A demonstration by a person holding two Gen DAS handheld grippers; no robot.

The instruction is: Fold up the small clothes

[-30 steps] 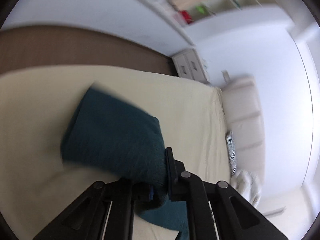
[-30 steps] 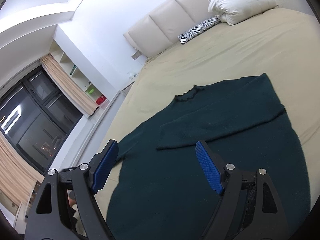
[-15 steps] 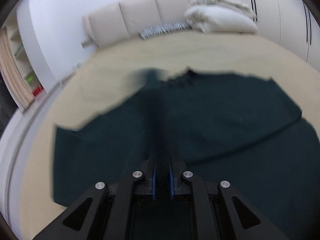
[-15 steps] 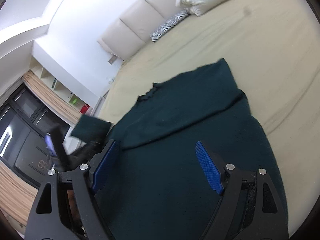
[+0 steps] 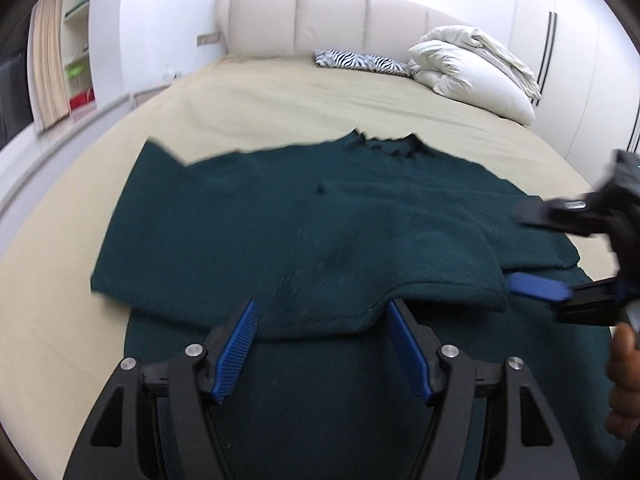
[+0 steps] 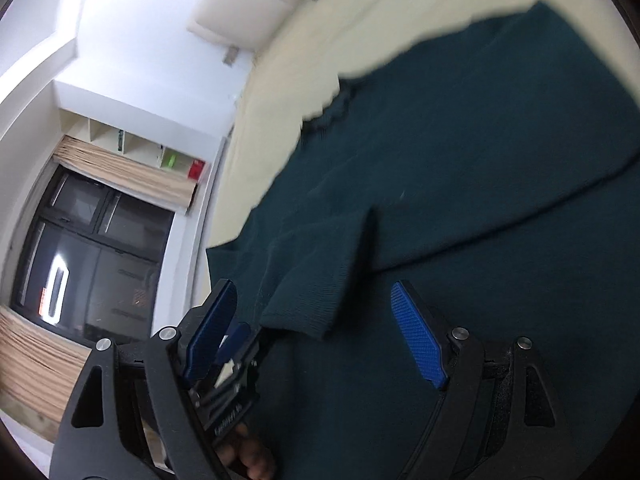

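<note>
A dark green sweater (image 5: 312, 216) lies flat on the beige bed (image 5: 280, 96), collar (image 5: 384, 146) toward the headboard. One sleeve is folded across its body, its cuff (image 6: 308, 304) resting on the chest. My left gripper (image 5: 322, 322) hovers low over the sleeve's folded edge. Its jaws are opening and its blue pads (image 5: 236, 344) press on nothing. My right gripper (image 6: 314, 316) points down at the cuff from the side. Its jaws stand wide and are just starting to close, with the cuff lying between them, untouched. It also shows as the right gripper (image 5: 556, 252) in the left wrist view.
A cream headboard (image 5: 320, 20), a zebra cushion (image 5: 360, 62) and a heap of white bedding (image 5: 472, 68) stand at the bed's far end. Shelves (image 6: 160, 152) and a dark window (image 6: 80, 248) are off the left side. A hand (image 5: 624, 380) shows at the right edge.
The left gripper swung the sleeve it held over onto the sweater's body and let go, its jaws parting. The right gripper dropped and rolled toward the sweater.
</note>
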